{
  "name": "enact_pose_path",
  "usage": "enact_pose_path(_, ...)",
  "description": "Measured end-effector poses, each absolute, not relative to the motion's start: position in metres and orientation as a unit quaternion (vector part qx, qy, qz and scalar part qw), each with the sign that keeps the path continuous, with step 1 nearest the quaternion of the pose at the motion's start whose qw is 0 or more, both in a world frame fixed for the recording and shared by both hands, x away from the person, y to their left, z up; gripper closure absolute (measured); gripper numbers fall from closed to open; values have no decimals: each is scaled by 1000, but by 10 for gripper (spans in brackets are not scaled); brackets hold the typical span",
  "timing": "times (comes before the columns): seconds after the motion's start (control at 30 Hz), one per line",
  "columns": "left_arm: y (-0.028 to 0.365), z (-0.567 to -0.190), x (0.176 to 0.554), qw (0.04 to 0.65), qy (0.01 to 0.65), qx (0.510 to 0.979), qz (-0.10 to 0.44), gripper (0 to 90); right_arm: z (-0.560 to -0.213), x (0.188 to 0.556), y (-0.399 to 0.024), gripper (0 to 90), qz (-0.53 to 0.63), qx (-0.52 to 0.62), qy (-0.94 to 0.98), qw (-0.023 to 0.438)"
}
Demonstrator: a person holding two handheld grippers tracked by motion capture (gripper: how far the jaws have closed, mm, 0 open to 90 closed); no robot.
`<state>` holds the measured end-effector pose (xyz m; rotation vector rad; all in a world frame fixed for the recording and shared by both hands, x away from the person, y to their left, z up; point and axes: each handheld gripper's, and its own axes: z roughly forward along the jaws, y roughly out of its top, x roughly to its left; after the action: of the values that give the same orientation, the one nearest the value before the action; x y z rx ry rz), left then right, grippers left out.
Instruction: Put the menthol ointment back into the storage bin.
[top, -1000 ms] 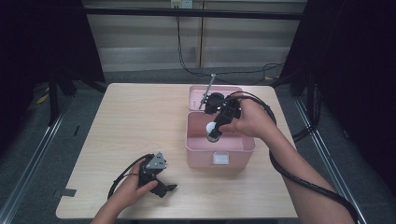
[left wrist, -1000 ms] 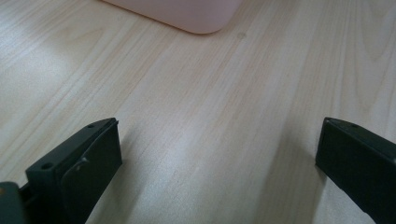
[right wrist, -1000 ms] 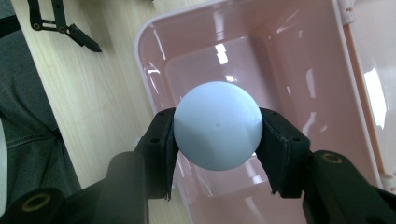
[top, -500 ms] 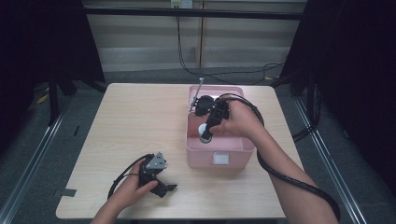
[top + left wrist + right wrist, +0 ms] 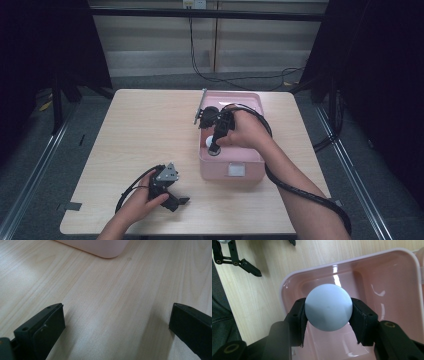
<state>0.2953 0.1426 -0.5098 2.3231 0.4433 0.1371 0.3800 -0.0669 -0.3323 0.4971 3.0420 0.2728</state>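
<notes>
Right gripper view: the right tool [image 5: 328, 312] clamps a pale ball [image 5: 328, 310] above the pink bin [image 5: 287, 287], grasp done, drop left! Left tool [image 5: 116, 322] sits wide, empty, on the table [image 5: 105, 290].

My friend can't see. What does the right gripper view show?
The right gripper squeezes a pale blue ball between its two black jaws, above a shiny pink tub. The tub sits on a light wooden table.
</notes>
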Motion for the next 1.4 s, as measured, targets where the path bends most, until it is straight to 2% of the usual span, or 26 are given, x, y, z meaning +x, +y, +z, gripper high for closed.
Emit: enact_pose_path(1.4,143,-510,295,377,173,908,54,0,-380,390,-53,503,88,148,985,12)
